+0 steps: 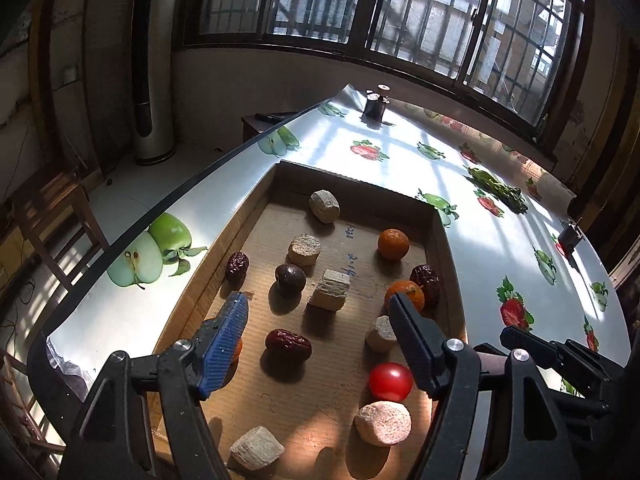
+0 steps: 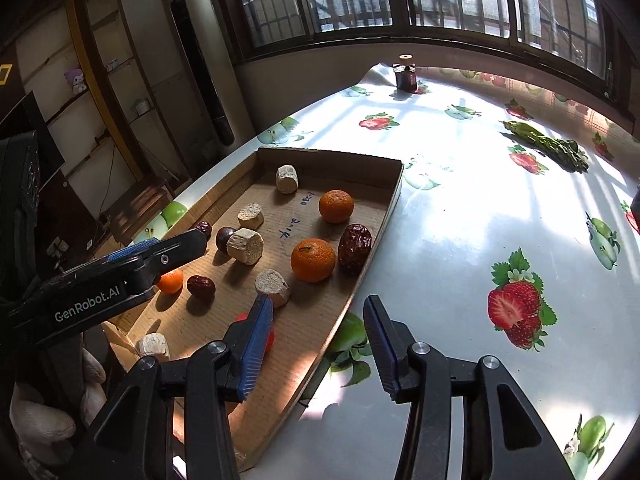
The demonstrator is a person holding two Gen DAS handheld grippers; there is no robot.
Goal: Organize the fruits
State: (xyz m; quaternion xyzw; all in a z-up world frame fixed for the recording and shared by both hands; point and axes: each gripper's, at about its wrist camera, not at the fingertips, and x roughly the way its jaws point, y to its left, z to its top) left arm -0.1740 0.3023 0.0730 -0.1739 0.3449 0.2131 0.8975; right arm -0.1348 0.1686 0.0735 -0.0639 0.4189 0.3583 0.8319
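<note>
A shallow cardboard tray (image 1: 256, 208) (image 2: 394, 196) lies on the table and holds the fruits. In it are two oranges (image 1: 393, 244) (image 1: 408, 290), a red tomato (image 1: 390, 380), red dates (image 1: 288, 343) (image 1: 237, 267) (image 1: 427, 282), a dark round fruit (image 1: 290, 279) and several beige cork-like blocks (image 1: 329, 290). My left gripper (image 1: 318, 306) is open and empty above the tray's middle. My right gripper (image 2: 318, 310) is open and empty over the tray's near right edge. The oranges (image 2: 313, 260) (image 2: 336, 206) and a large date (image 2: 354, 248) show in the right wrist view; the tomato is mostly hidden behind my right finger.
The table (image 2: 460, 240) wears a glossy cloth printed with apples and strawberries. A green vegetable bundle (image 2: 548, 144) lies at the far right. A small dark jar (image 2: 406, 76) stands at the far edge. A wooden chair (image 1: 52, 216) stands left of the table.
</note>
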